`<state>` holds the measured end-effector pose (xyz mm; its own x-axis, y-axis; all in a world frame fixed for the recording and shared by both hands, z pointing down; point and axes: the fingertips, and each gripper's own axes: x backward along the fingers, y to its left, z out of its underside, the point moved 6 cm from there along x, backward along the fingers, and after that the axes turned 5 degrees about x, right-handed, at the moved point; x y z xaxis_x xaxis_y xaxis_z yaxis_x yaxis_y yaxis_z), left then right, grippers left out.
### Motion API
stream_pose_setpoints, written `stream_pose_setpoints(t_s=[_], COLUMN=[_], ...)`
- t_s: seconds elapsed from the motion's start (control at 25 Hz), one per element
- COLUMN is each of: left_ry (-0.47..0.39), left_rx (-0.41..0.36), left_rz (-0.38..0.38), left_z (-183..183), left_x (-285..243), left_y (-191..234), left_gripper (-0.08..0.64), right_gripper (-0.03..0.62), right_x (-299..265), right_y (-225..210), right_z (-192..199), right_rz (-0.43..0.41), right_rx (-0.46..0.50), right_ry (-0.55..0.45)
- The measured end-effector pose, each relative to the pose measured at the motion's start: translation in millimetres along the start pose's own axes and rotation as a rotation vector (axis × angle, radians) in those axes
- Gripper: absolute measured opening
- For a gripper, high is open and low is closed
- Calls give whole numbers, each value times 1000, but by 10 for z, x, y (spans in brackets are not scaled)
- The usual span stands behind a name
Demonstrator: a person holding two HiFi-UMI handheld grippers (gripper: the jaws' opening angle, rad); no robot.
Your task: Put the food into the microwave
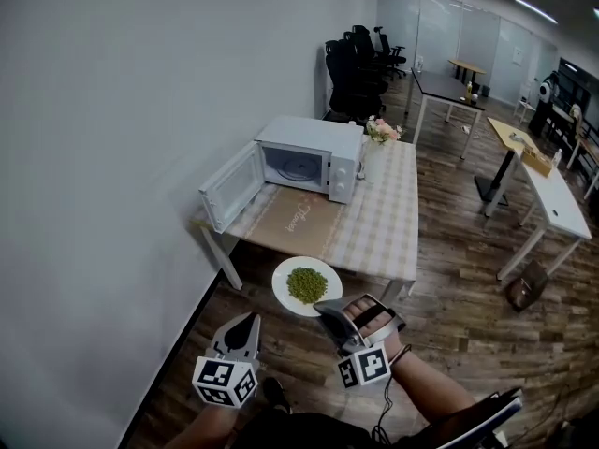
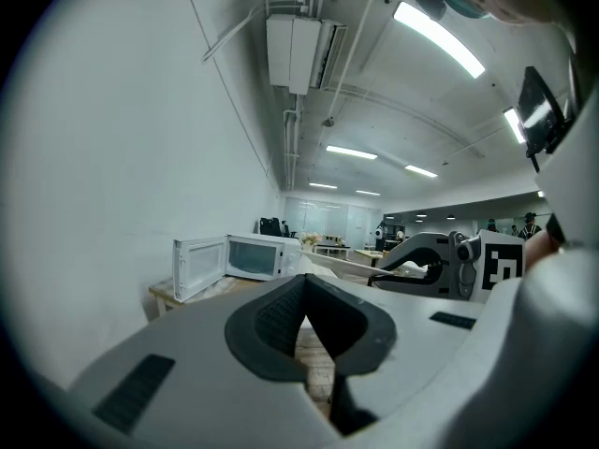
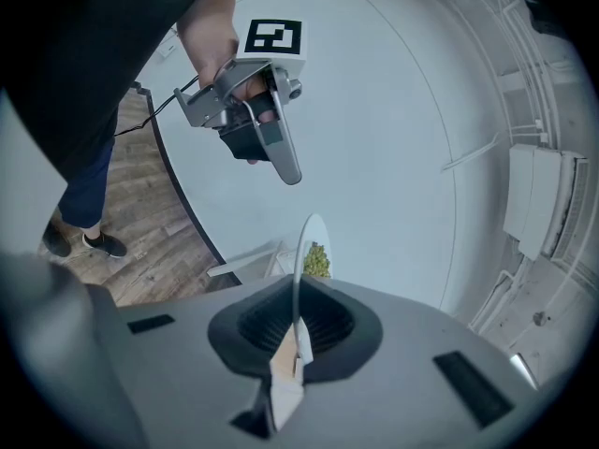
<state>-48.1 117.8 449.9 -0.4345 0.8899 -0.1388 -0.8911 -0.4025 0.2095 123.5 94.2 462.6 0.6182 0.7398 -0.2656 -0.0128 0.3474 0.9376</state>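
A white plate (image 1: 307, 285) with a heap of green food (image 1: 306, 283) hangs in the air just in front of the table's near edge, my right gripper (image 1: 328, 308) shut on its near rim. In the right gripper view the plate (image 3: 301, 251) stands edge-on between the jaws, the food (image 3: 318, 261) on its far side. The white microwave (image 1: 314, 160) stands on the table with its door (image 1: 230, 188) swung open to the left. My left gripper (image 1: 251, 324) is held low to the left of the plate, shut and empty, and looks toward the microwave (image 2: 259, 256).
The table (image 1: 386, 223) has a checked cloth and a brown mat (image 1: 298, 219) in front of the microwave. A small flower vase (image 1: 381, 132) stands behind it. A white wall runs along the left. Office chairs (image 1: 358, 66) and desks (image 1: 551, 193) fill the far room.
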Motion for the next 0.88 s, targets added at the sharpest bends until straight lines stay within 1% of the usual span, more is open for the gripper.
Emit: stream_pose_setpoints(t_s=[0.2,0.32,0.52,0.72,0.88], left_ry=[1,0,-12,-15,-19], left_rx=[25,34,24,29,52], left_rz=[2,2,13,32,36], left_z=[-51,-75,-184,-247,-289], left_x=[-155,-276,-457,-640,-775], left_y=[290,446,680,959,1198], left_gripper=[8,8,8,8,8], right_gripper=[18,18,18,18,18], right_x=[-297,-483,-732,-1042,-1287], right_y=[-155,-237,-379,-438,-487], right_z=[19,35,0,13,45], right_rz=[6,2,-1,-26,-45], right_rx=[-5,8,29,35,35], right_ry=[14,18,21,41,62])
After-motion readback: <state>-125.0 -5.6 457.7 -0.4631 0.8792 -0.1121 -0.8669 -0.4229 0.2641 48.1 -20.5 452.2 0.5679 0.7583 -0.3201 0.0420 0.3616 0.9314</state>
